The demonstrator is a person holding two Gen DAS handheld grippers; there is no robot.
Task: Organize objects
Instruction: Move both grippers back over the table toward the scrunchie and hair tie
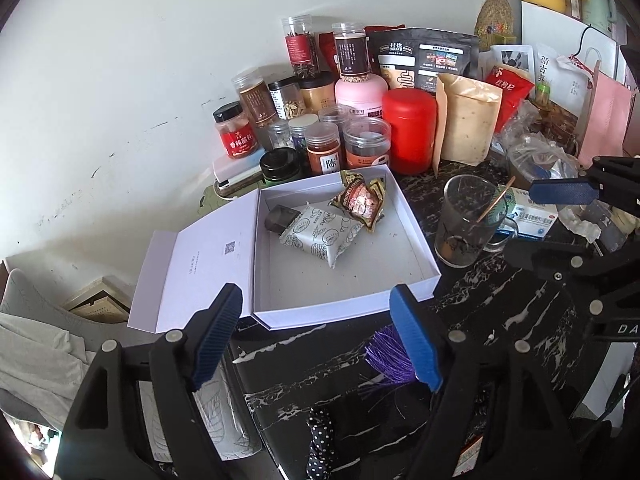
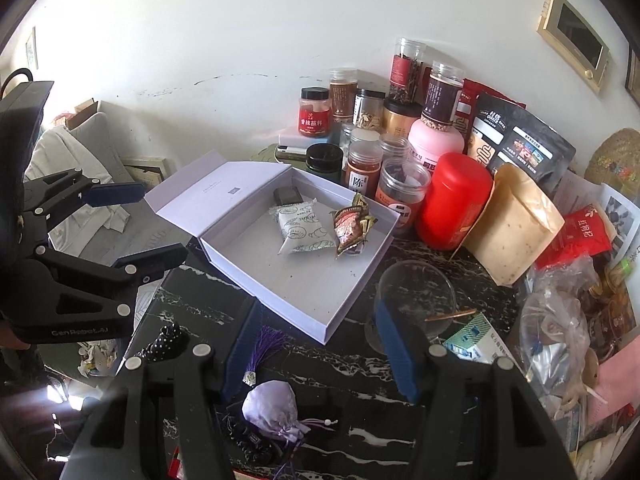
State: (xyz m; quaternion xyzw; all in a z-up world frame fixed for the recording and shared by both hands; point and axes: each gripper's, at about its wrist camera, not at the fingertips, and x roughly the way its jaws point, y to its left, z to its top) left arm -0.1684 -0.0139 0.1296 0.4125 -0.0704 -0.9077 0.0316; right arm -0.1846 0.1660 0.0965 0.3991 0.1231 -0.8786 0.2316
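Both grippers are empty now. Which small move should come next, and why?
Probably lower the right gripper onto the lilac pouch. It lies loose on the table, just below the open jaws, while the white box already holds two snack packets and has room.

- White box [image 2: 352,280] lies open on the dark marble table [image 2: 328,364], holding two snack packets [image 2: 304,230].
- Lilac pouch [image 2: 270,408] lies between the right gripper's [image 2: 320,354] parted, empty fingers.
- Left gripper [image 2: 142,222] hangs open beside the box.
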